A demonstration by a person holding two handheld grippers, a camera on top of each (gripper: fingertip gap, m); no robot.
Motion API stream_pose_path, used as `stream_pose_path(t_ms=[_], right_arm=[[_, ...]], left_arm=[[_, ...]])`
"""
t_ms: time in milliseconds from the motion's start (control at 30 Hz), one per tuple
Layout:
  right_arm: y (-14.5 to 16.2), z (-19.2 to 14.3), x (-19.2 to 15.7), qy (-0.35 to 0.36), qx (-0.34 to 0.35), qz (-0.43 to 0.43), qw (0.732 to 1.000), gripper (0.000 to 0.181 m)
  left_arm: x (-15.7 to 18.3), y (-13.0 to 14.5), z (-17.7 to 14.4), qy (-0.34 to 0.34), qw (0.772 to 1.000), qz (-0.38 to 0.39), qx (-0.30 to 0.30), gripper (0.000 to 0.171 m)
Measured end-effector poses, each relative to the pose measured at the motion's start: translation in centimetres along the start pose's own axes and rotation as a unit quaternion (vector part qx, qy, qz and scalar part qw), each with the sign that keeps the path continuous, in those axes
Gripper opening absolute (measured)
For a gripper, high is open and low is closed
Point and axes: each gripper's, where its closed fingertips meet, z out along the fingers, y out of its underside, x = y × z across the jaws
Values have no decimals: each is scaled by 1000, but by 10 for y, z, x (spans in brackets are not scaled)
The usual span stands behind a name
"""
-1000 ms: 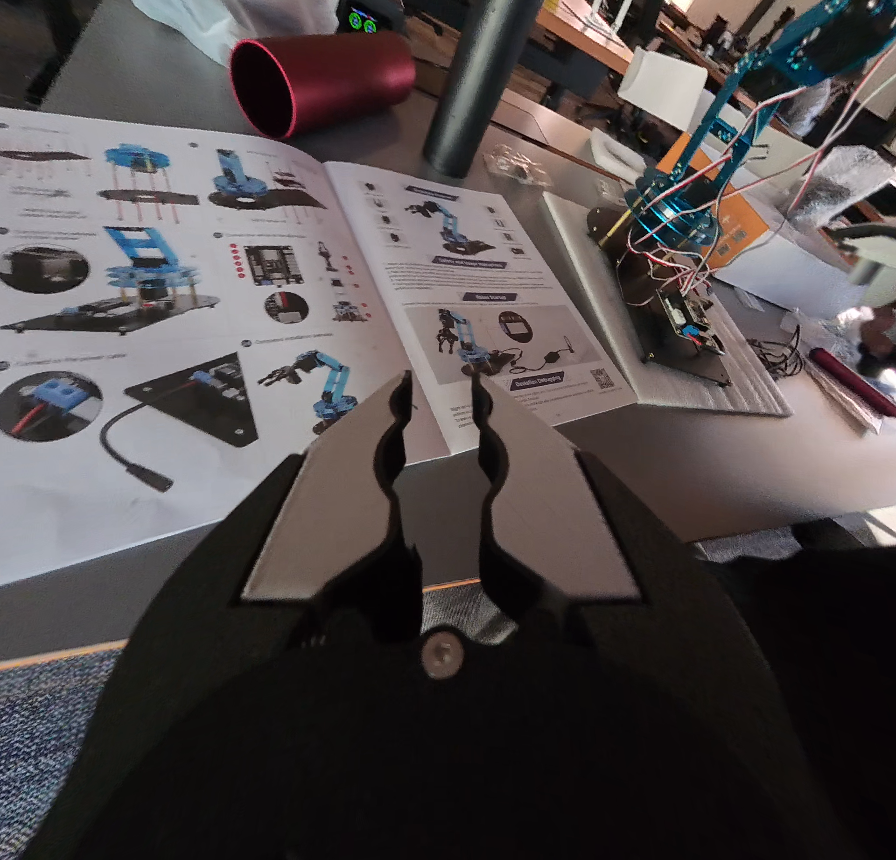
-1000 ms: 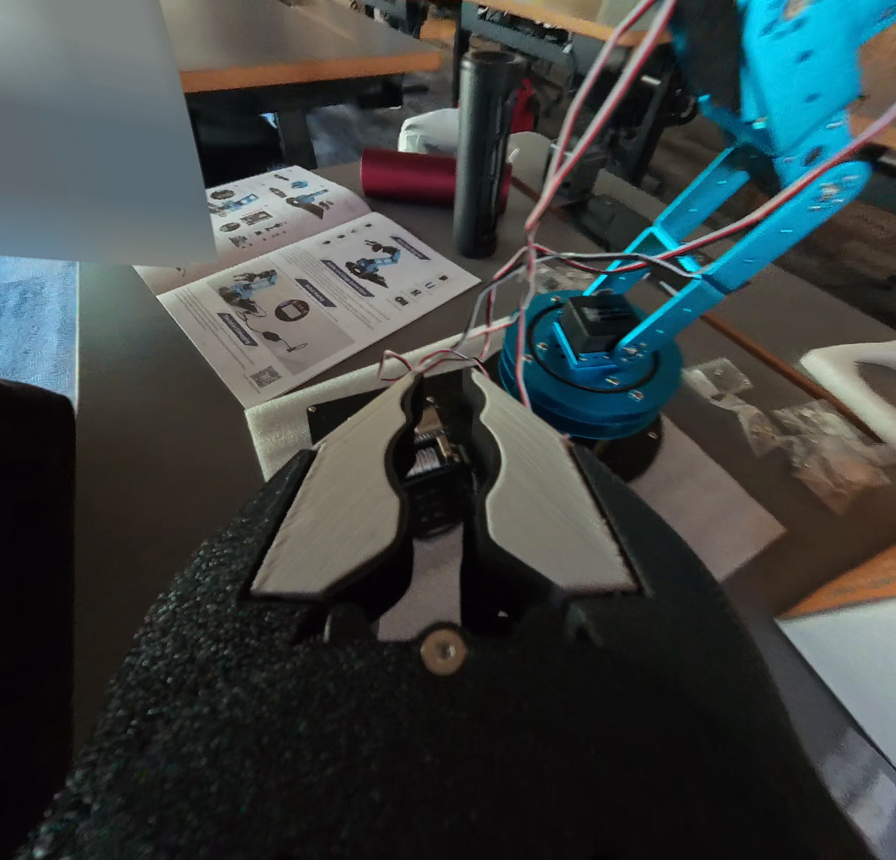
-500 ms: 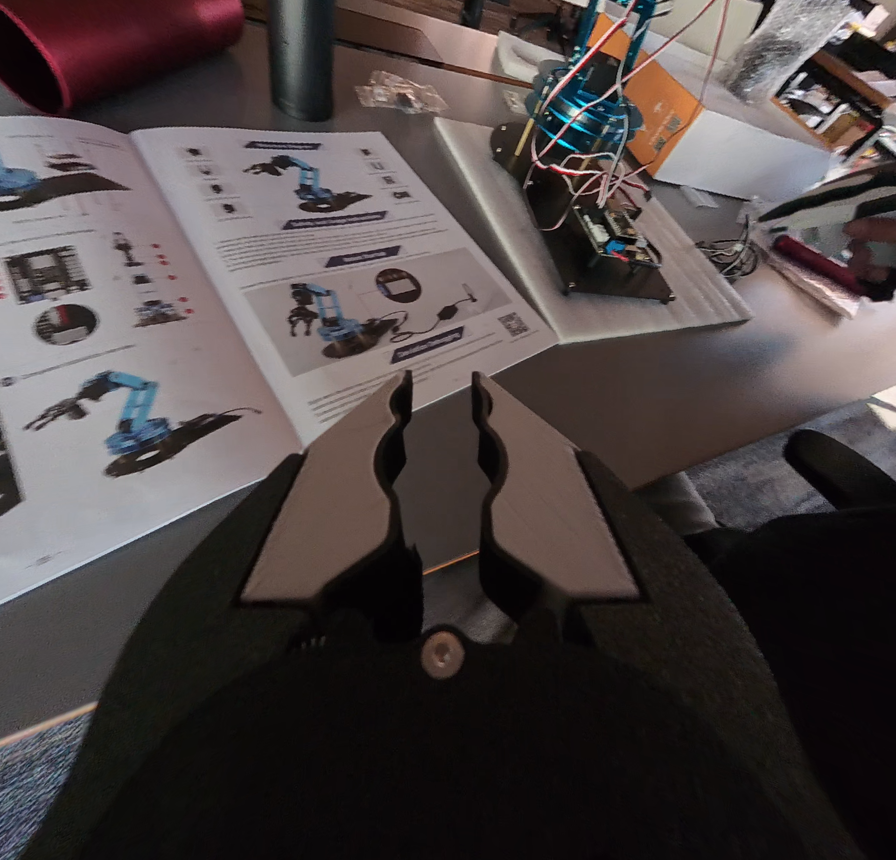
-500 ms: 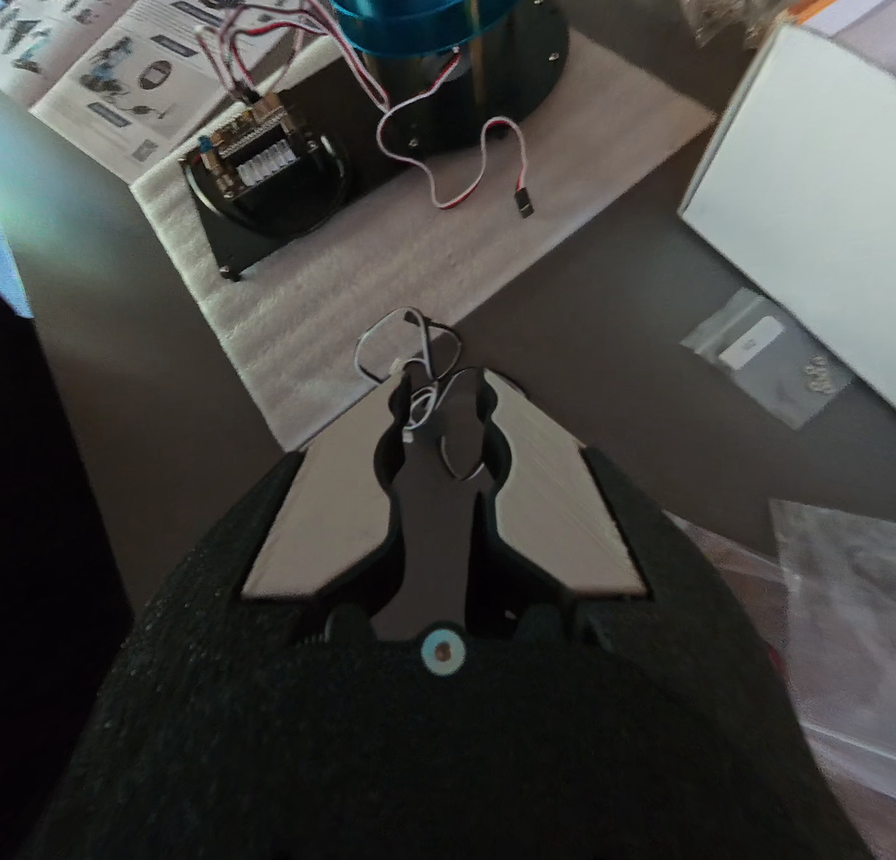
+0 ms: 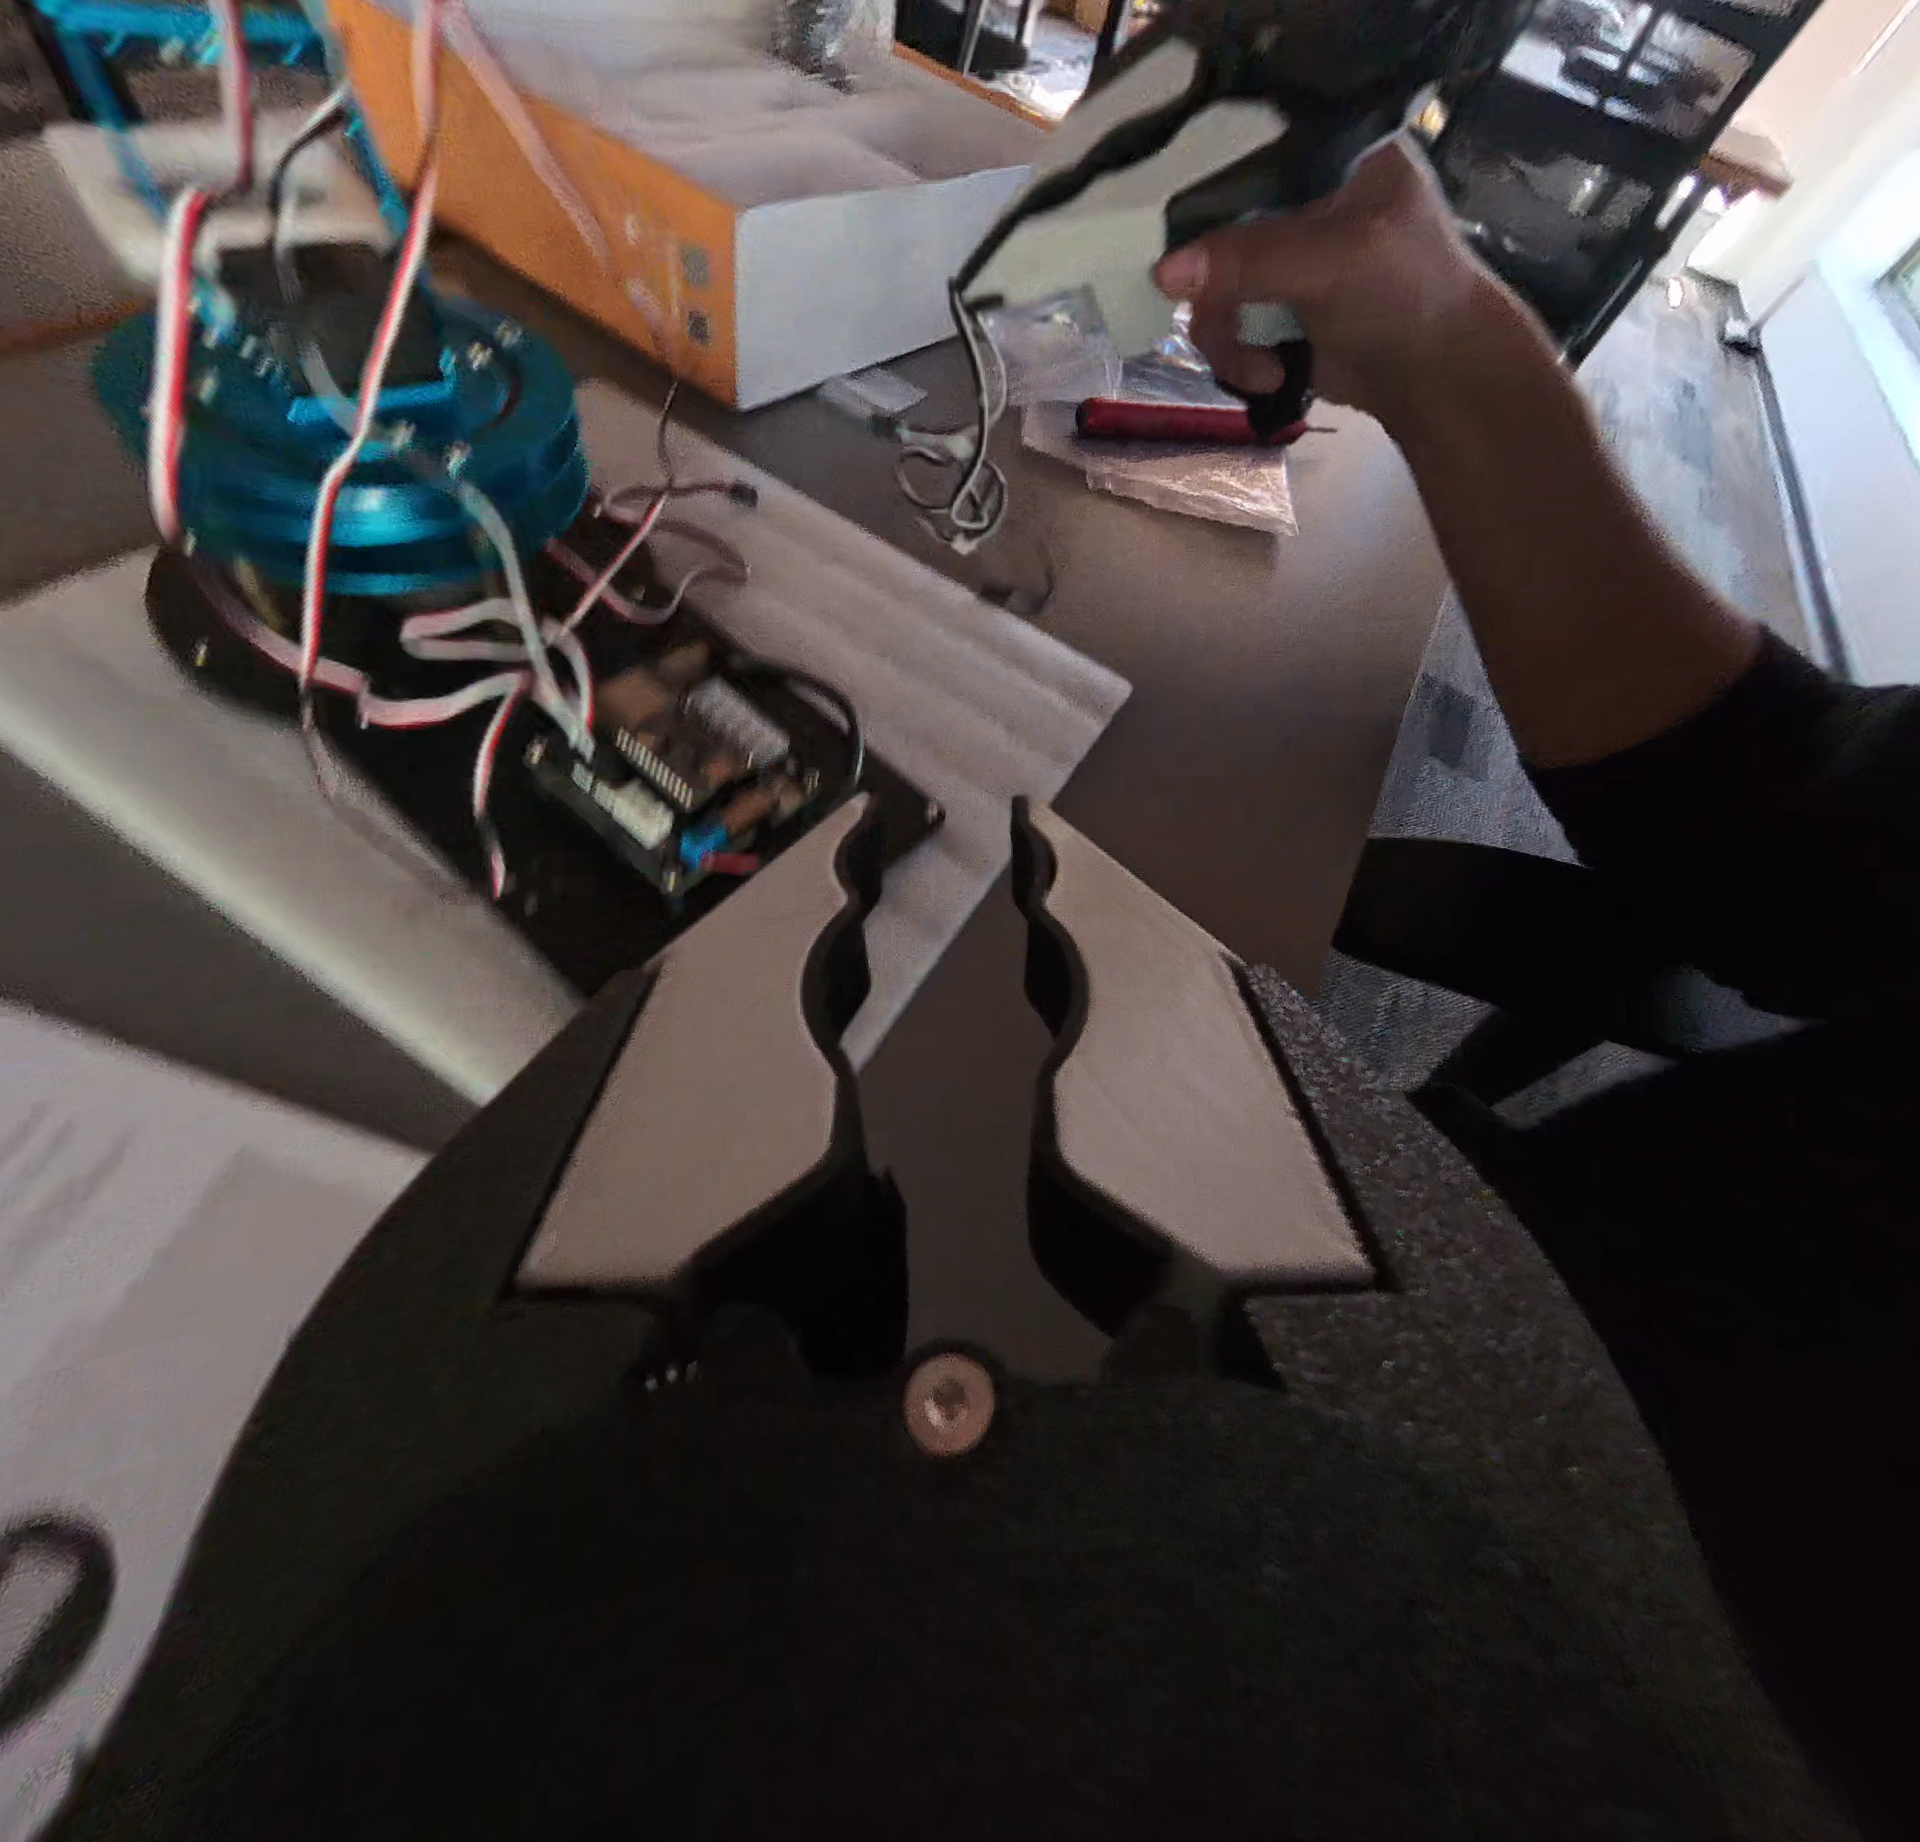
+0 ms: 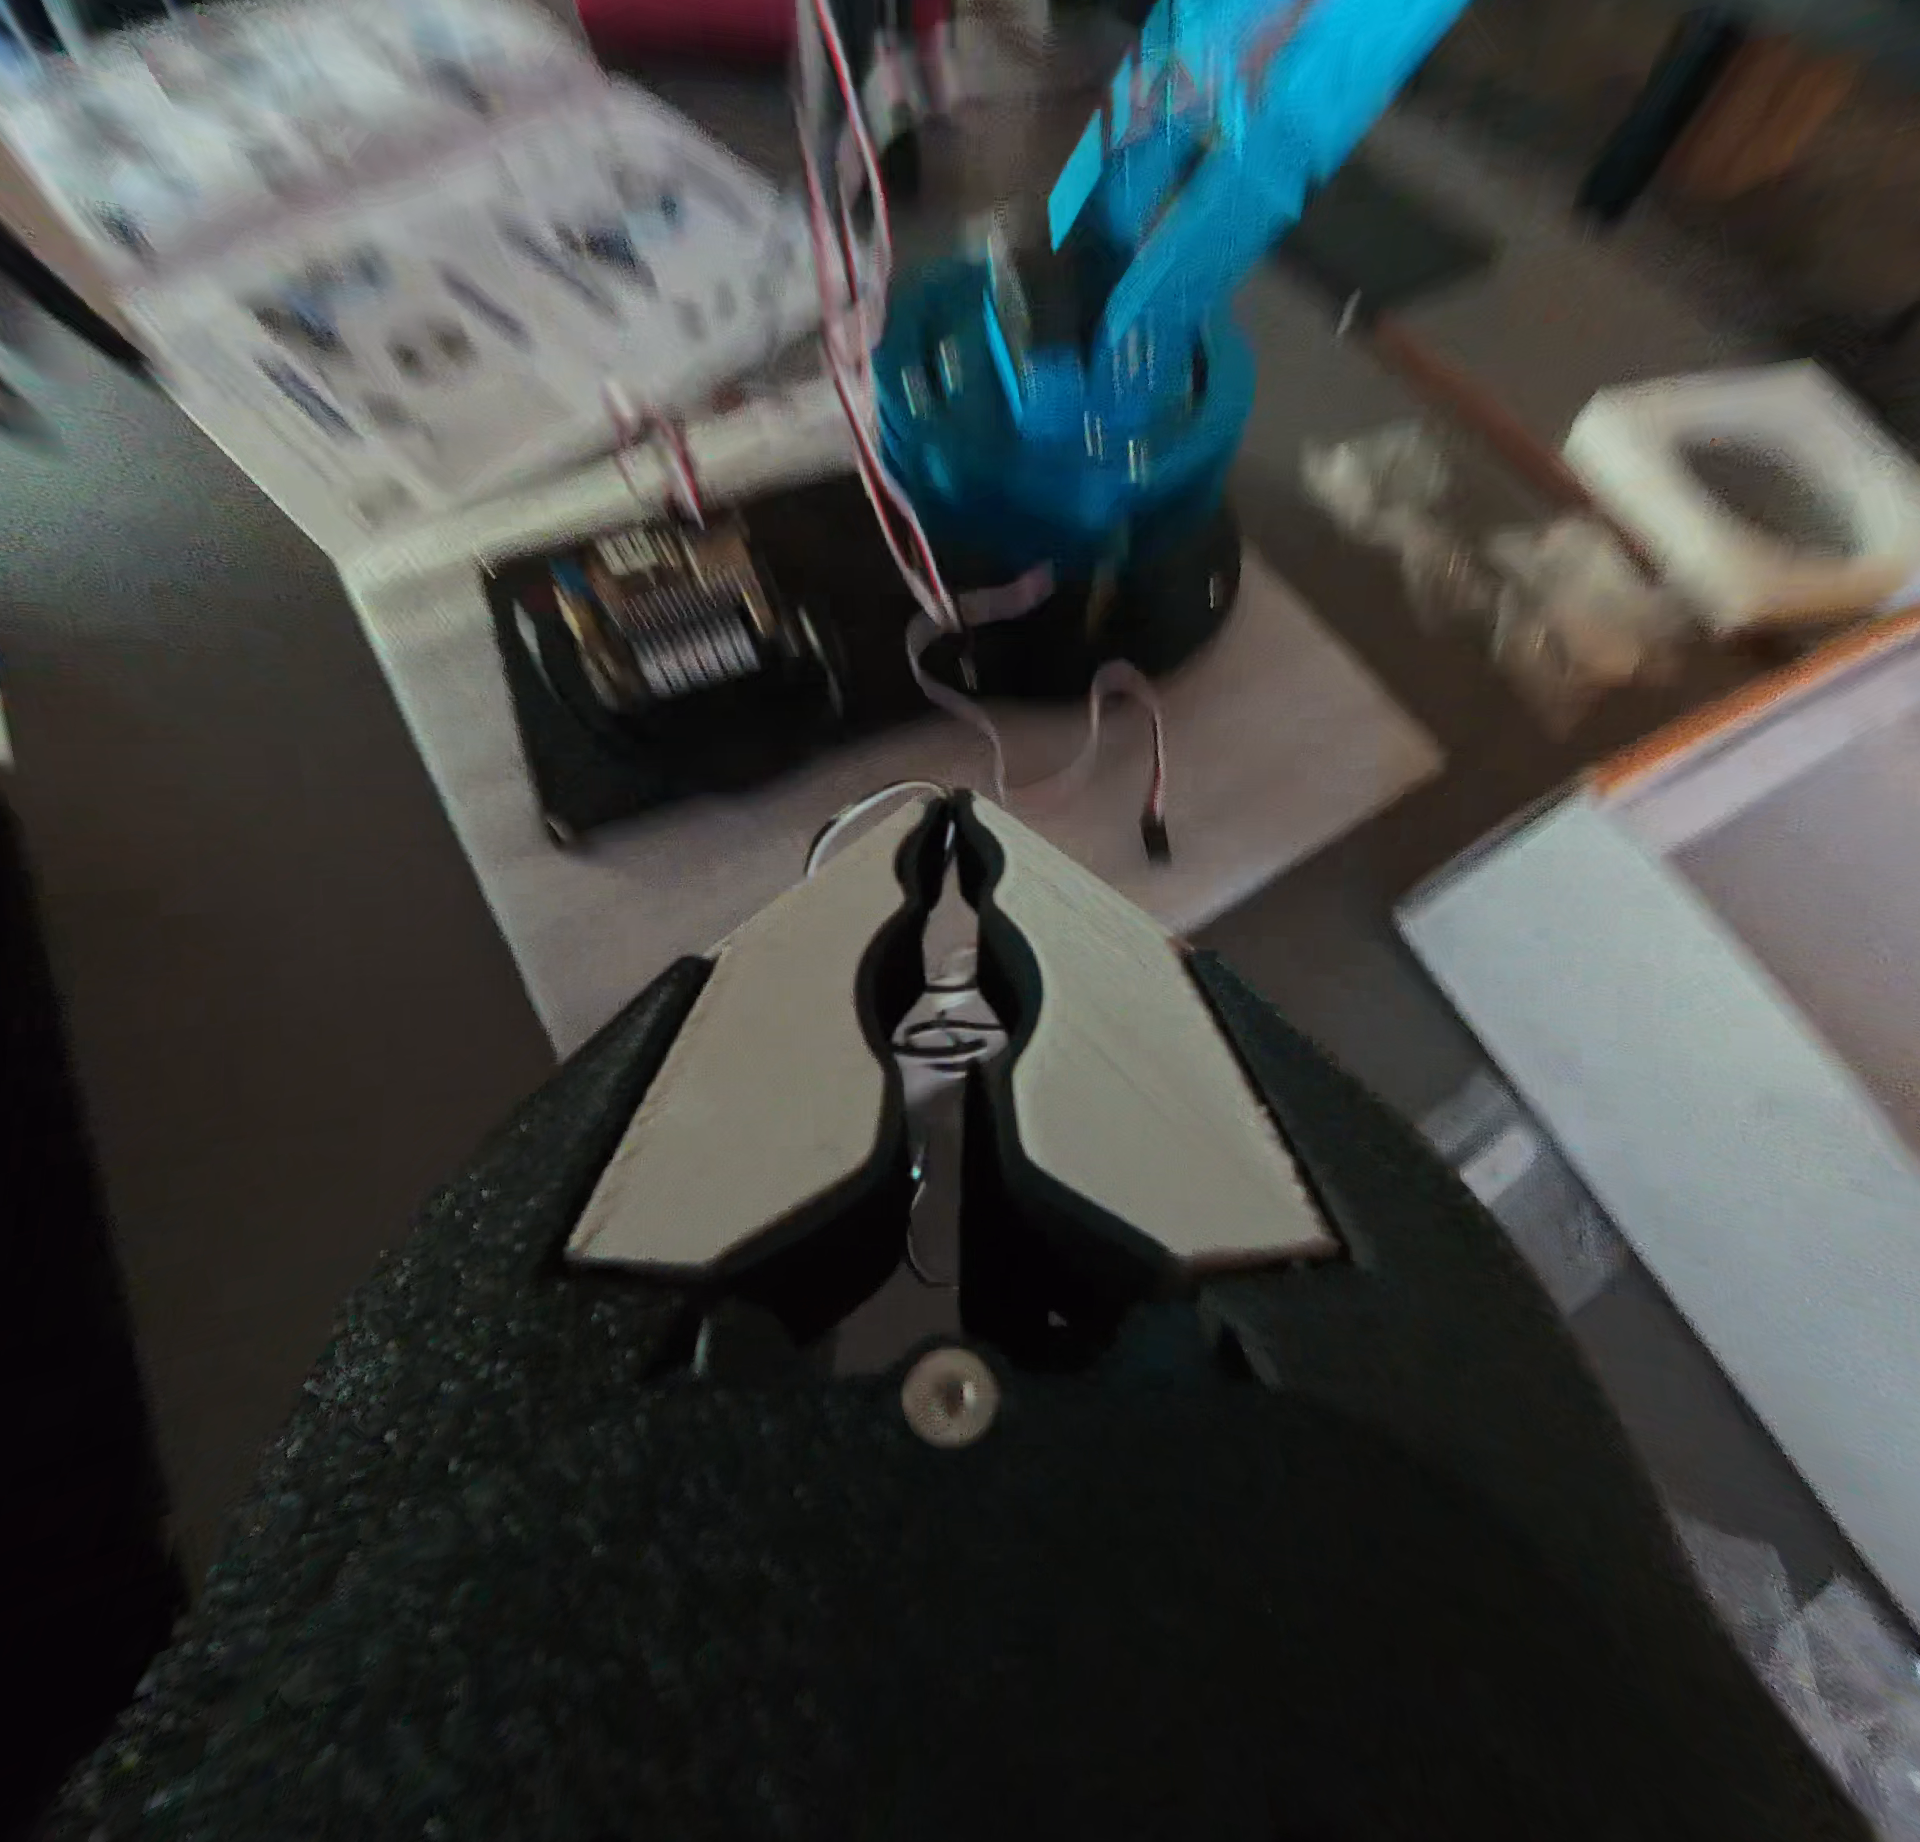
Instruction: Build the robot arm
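My right gripper (image 6: 954,807) is shut on a thin white-and-black cable (image 6: 940,1034) that runs down between its fingers. In the left wrist view a hand holds that right gripper (image 5: 968,275) above the table, and the cable (image 5: 977,421) hangs from its tips in a loose tangle. My left gripper (image 5: 940,818) is open and empty, just in front of the circuit board (image 5: 675,769) on the black baseplate. A blue robot arm base (image 5: 343,442) with red-and-white servo wires stands behind the board; it also shows blurred in the right wrist view (image 6: 1049,442).
The kit rests on a white foam sheet (image 5: 935,649) on a grey table. An orange-and-white box (image 5: 831,234) stands behind, with a red screwdriver (image 5: 1174,421) on plastic bags. A loose servo lead (image 6: 1153,826), an open manual (image 6: 416,234) and a white box (image 6: 1662,1065) lie around. My hands' fingertips stand some 20 centimeters from each other.
My right gripper has shut on the cable and lifted it off the table. My left gripper has swung right from the manual to the circuit board, still open.
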Motion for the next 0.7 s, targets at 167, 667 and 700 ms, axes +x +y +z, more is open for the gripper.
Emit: stream_pose_path(t_ms=[167, 667, 700], right_arm=[[-52, -21, -40, 73, 17, -89, 993, 0], [-65, -61, -49, 144, 28, -128, 981, 0], [-60, -61, -46, 165, 6, -150, 975, 0]], left_arm=[[24, -63, 63, 25, 996, 75, 50, 51], [26, -78, 98, 44, 982, 186, 4, 0], [21, -75, 97, 26, 979, 201, -8, 0]])
